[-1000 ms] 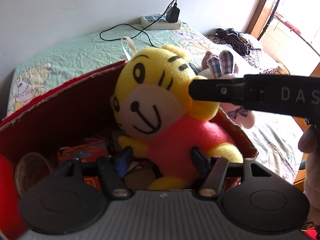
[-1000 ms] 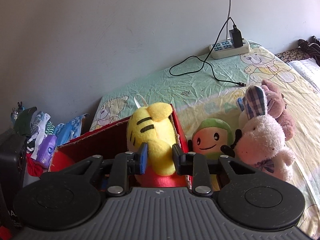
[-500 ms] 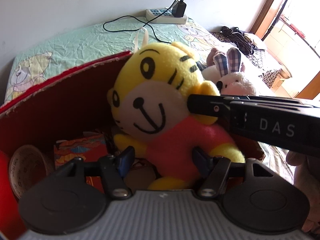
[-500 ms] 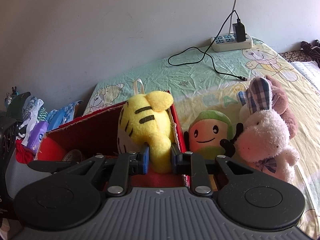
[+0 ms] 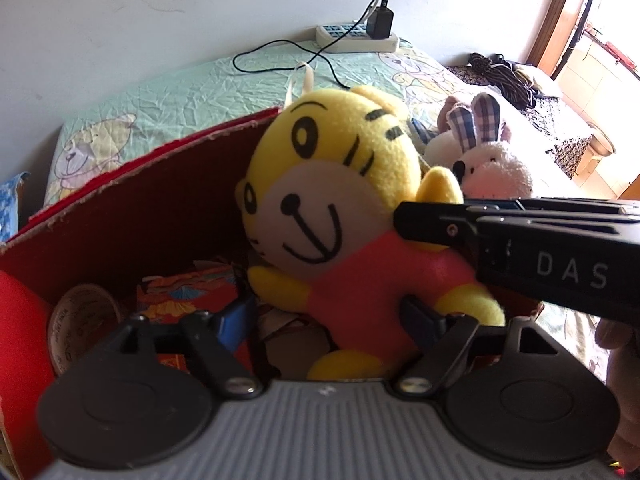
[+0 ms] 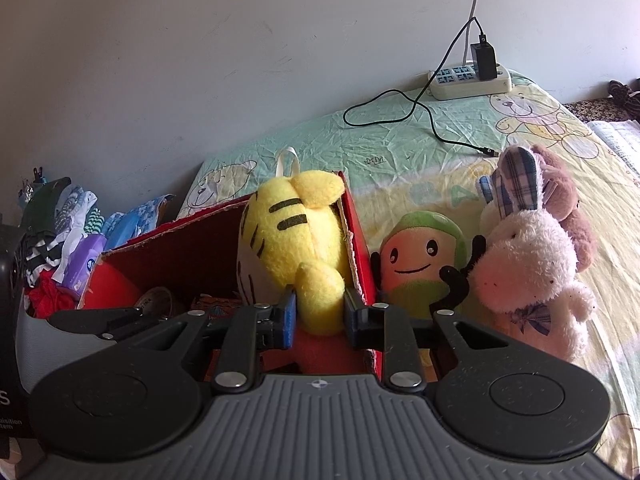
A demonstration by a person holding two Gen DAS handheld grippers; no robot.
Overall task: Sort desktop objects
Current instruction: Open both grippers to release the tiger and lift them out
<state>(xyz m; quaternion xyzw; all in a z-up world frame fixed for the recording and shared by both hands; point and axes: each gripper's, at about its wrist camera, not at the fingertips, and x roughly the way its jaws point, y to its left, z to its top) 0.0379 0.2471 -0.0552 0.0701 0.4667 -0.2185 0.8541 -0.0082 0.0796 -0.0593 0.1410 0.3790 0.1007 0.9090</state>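
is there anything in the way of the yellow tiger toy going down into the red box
Nothing blocks it from above. The yellow tiger toy is already partly inside the red box, with the right gripper shut on its arm. Beneath it lie a patterned packet and other items, which may stop it sinking fully.

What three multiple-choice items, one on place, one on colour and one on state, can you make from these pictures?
1. Where is the tiger?
A. in the red box
B. on the power strip
C. under the rabbit

2. What colour is the tiger's shirt?
A. blue
B. red
C. green

3. What does the right gripper do?
A. hangs open and empty
B. holds the rabbit
C. grips the tiger's arm

Key: 1 A, the box walls surround its body; 2 B, the torso is red; 3 C, both fingers press the yellow arm.
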